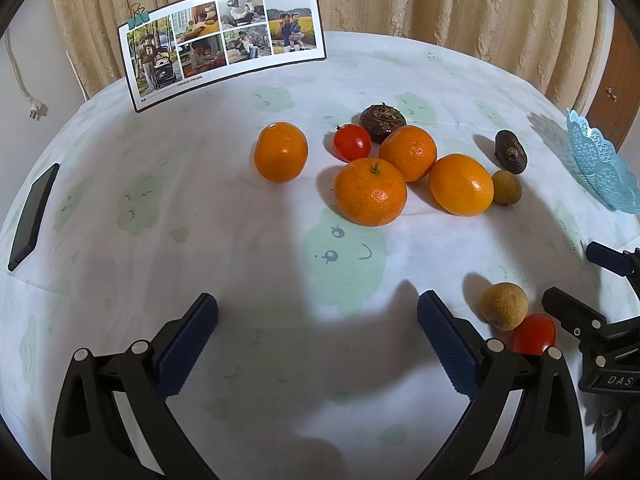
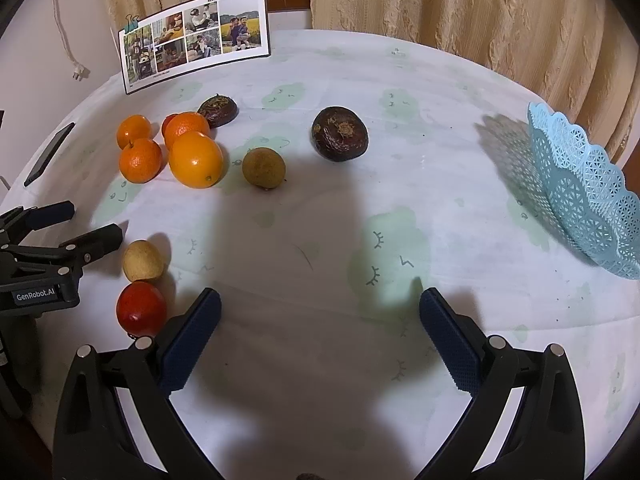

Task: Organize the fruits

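Observation:
Several oranges [image 1: 370, 192] [image 2: 195, 159] cluster mid-table with a red tomato [image 1: 352, 142] and a dark wrinkled fruit [image 1: 382, 122] [image 2: 217, 111]. A second dark fruit [image 1: 511, 151] [image 2: 340, 133] and a brown longan [image 1: 506, 187] [image 2: 264, 168] lie to their right. Nearer, another longan [image 1: 504, 306] [image 2: 142, 261] touches a second tomato [image 1: 534, 334] [image 2: 141, 311]. My left gripper [image 1: 318, 304] [image 2: 96, 221] is open and empty, just left of that pair. My right gripper [image 2: 320, 296] [image 1: 568, 272] is open and empty over bare cloth, right of the pair. A pale blue lattice basket [image 2: 584, 196] [image 1: 604, 168] stands at the far right.
A white tablecloth [image 2: 320, 216] with green cloud prints covers the round table. A clipped photo card [image 1: 224, 40] stands at the back left. A black phone [image 1: 34, 216] lies by the left edge. Beige curtains [image 2: 460, 8] hang behind.

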